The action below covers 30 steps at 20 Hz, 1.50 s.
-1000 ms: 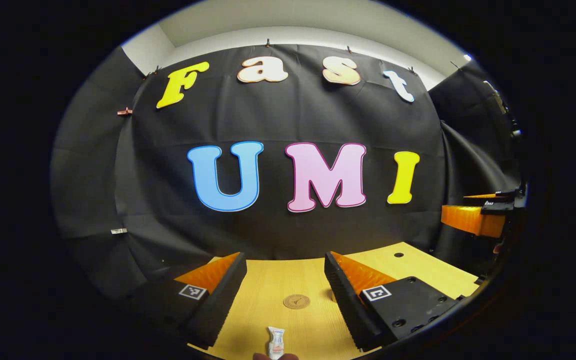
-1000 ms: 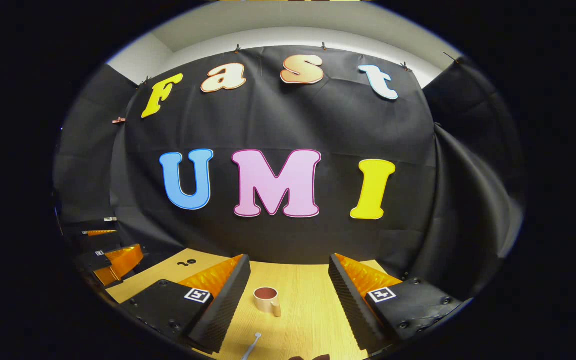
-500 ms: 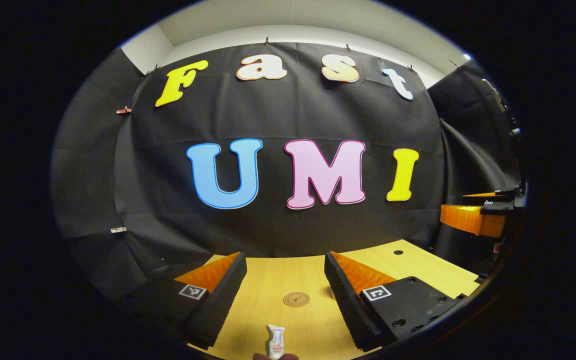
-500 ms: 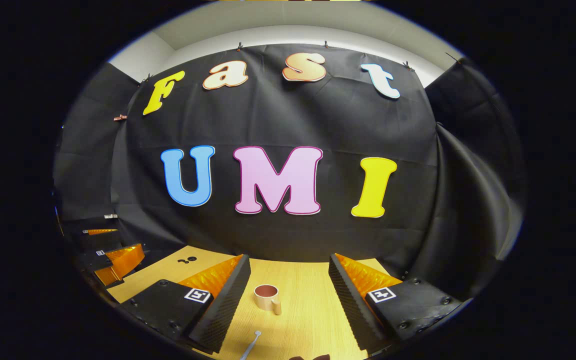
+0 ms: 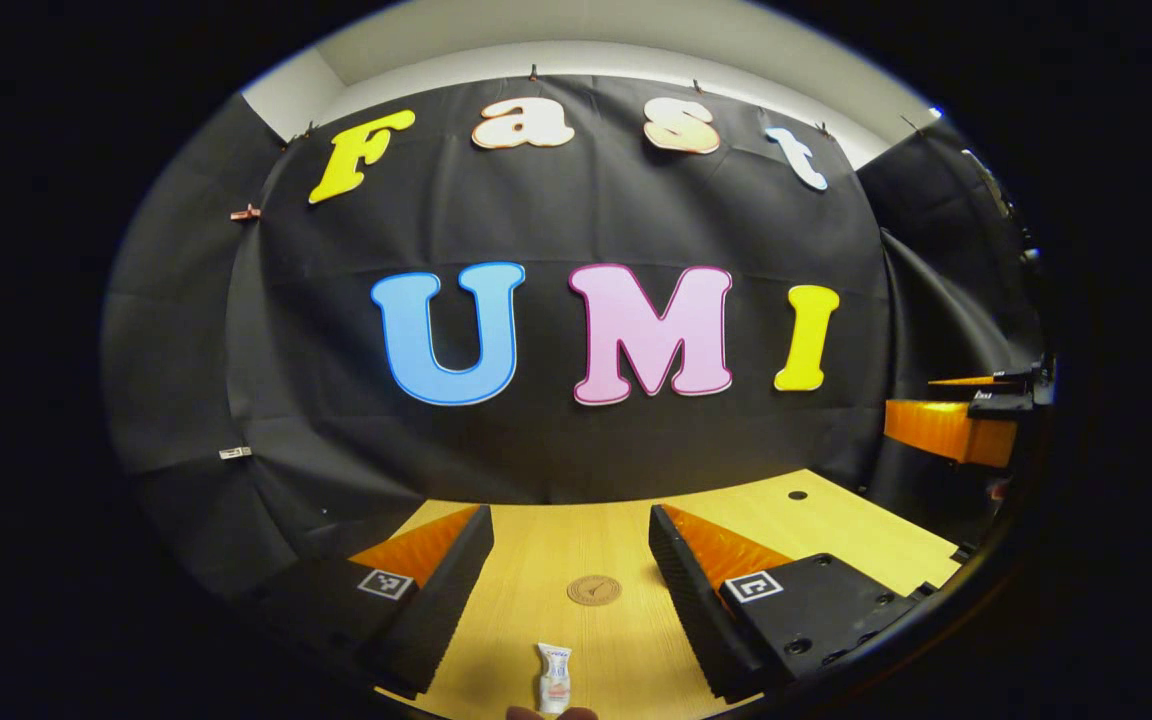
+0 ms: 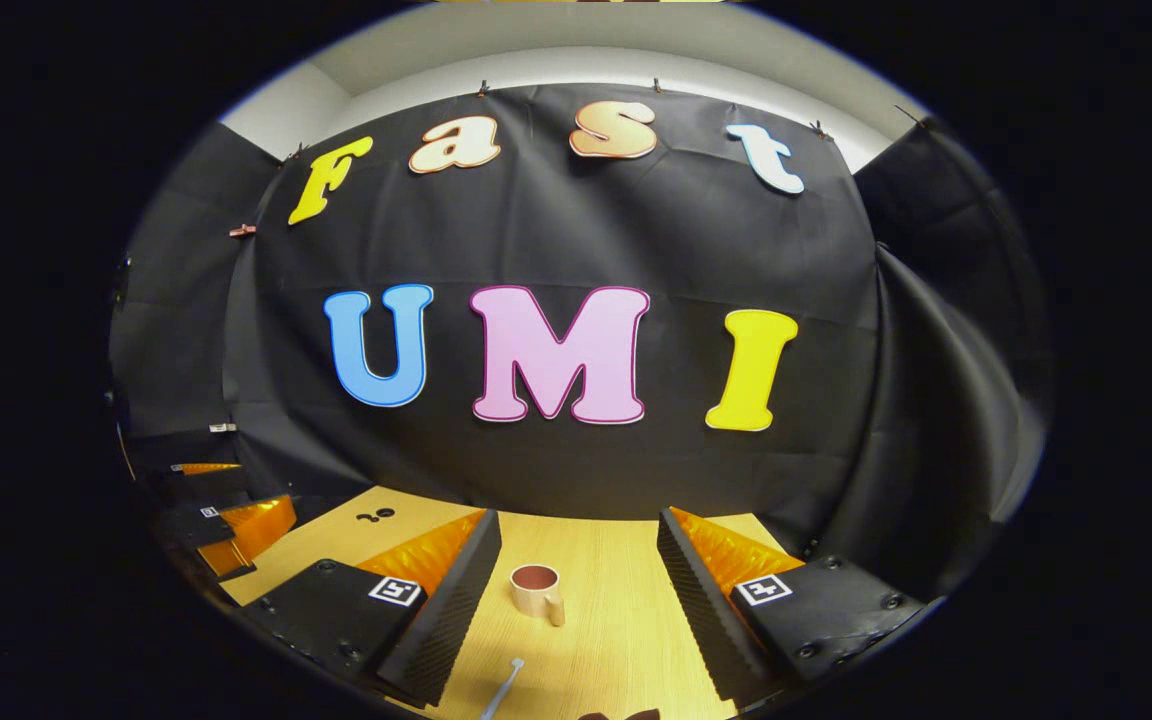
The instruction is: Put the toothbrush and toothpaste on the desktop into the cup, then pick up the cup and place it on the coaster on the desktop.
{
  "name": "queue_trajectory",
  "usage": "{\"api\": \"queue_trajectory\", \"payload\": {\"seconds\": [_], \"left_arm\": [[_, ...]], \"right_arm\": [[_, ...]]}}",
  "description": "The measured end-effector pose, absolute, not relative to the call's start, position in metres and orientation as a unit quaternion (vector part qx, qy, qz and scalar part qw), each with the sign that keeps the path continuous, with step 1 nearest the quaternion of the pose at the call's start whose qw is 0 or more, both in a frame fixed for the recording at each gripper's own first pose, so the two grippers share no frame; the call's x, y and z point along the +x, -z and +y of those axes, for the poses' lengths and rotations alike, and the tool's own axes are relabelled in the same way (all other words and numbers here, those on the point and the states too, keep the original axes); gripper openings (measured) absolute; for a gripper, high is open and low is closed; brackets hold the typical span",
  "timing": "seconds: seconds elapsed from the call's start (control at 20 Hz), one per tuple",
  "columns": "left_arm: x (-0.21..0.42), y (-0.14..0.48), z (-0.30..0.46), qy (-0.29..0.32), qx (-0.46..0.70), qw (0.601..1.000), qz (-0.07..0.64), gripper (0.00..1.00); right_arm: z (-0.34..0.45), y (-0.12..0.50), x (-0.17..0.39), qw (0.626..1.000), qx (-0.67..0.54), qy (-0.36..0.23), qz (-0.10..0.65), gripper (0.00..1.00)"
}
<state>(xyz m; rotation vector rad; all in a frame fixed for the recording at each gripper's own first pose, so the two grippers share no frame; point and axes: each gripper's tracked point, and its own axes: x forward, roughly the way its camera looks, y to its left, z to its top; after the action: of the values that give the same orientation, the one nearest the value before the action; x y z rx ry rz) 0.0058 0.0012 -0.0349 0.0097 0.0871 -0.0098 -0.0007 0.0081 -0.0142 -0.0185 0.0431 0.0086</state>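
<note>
In the left gripper view a small white toothpaste tube (image 5: 554, 678) lies on the wooden desktop (image 5: 836, 535), near the bottom, with a round brown coaster (image 5: 593, 590) just beyond it. My left gripper (image 5: 570, 535) is open above them, both lying between its fingers in the picture. In the right gripper view a pale cup (image 6: 536, 590) with a dark inside stands upright, its handle toward me. The tip of a white toothbrush (image 6: 502, 688) lies in front of it. My right gripper (image 6: 579, 540) is open, holding nothing.
The desktop (image 6: 626, 640) ends at the black cloth wall close behind. The right gripper (image 5: 951, 425) shows at the right edge of the left gripper view; the left gripper (image 6: 226, 525) shows at the left edge of the right gripper view. Small holes (image 6: 374, 516) mark the desktop.
Both views have tilted slightly downward, so a little more desktop shows. The objects have not moved and both grippers stay open.
</note>
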Motion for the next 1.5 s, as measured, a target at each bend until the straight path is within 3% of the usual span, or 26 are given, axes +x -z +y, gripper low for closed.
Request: {"api": "queue_trajectory", "payload": {"seconds": [0.65, 0.9, 1.3, 1.5], "left_arm": [[0.036, 0.249, 0.004, 0.049, 0.058, 0.972, 0.222, 0.99], [0.055, 0.324, 0.02, 0.033, 0.072, 0.954, 0.288, 0.99], [0.057, 0.377, 0.027, 0.024, 0.077, 0.93, 0.36, 0.99], [0.056, 0.382, 0.021, 0.034, 0.067, 0.927, 0.368, 0.88]], "right_arm": [[-0.01, 0.091, -0.019, 0.992, -0.033, 0.042, 0.118, 0.97], [-0.009, 0.116, -0.018, 0.986, -0.048, 0.045, 0.15, 0.97], [0.022, 0.19, -0.011, 0.97, -0.023, -0.012, 0.244, 0.98], [0.042, 0.247, -0.006, 0.949, -0.004, -0.028, 0.314, 0.98]]}}
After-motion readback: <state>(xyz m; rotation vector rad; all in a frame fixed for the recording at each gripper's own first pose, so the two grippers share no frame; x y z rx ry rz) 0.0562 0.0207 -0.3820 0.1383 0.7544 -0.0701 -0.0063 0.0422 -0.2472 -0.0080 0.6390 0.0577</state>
